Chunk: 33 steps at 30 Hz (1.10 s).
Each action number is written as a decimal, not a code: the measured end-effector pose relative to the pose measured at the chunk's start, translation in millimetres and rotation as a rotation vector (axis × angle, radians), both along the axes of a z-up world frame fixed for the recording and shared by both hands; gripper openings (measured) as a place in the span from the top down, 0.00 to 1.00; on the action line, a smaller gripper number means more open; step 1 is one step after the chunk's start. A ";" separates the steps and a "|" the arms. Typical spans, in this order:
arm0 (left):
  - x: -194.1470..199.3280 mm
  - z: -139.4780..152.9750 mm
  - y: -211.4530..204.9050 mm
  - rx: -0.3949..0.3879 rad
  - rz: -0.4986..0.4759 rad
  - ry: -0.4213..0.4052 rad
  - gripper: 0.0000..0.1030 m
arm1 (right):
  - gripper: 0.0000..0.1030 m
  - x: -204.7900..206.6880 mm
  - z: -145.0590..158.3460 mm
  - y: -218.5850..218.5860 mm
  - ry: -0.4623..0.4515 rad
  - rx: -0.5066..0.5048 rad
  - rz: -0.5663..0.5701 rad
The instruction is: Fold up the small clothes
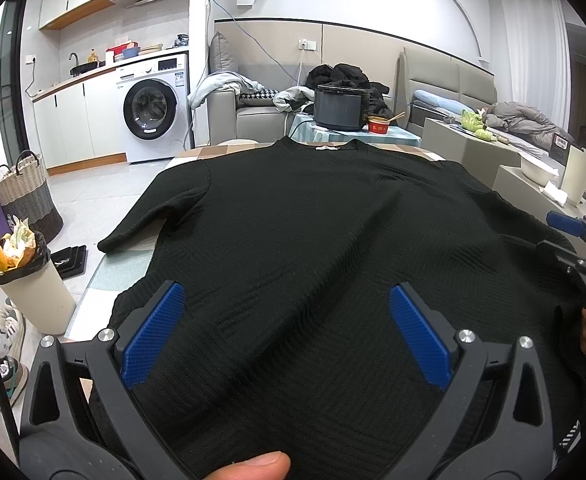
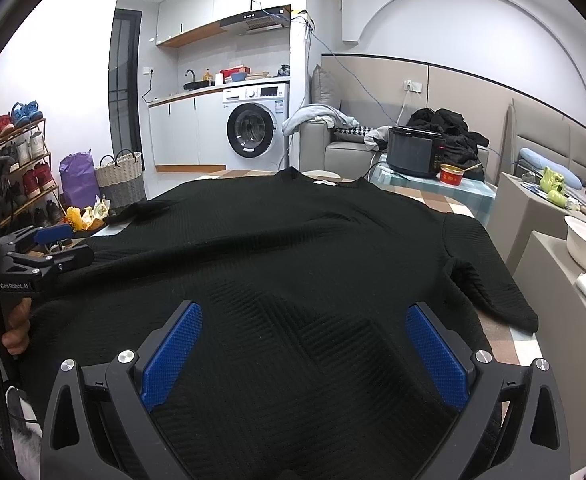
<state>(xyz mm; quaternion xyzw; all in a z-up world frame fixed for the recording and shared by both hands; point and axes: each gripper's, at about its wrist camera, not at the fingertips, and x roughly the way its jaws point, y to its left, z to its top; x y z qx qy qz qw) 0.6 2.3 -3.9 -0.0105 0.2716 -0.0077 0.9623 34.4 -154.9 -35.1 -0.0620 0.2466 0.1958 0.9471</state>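
Black ribbed knit top [image 1: 313, 240] is spread flat on the table [image 1: 229, 148], collar at the far end, short sleeves out to each side. My left gripper [image 1: 287, 332] sits over the near hem with its blue pads [image 1: 155, 332] wide apart, nothing pinched. Right gripper [image 2: 303, 354] is the same, spread wide over the hem next to it.
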 end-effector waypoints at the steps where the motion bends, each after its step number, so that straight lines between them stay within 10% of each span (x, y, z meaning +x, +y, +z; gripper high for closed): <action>1: -0.3 1.0 0.4 -0.002 -0.002 0.001 0.01 | 0.00 0.6 -0.7 0.5 0.003 -0.004 -0.004; 26: 43.0 54.8 68.4 -0.096 0.126 0.045 0.02 | 0.01 39.8 50.1 -52.6 0.194 0.140 -0.221; 33: 81.5 49.7 99.8 -0.151 0.159 0.096 0.24 | 0.21 74.5 39.6 -96.5 0.309 0.266 -0.348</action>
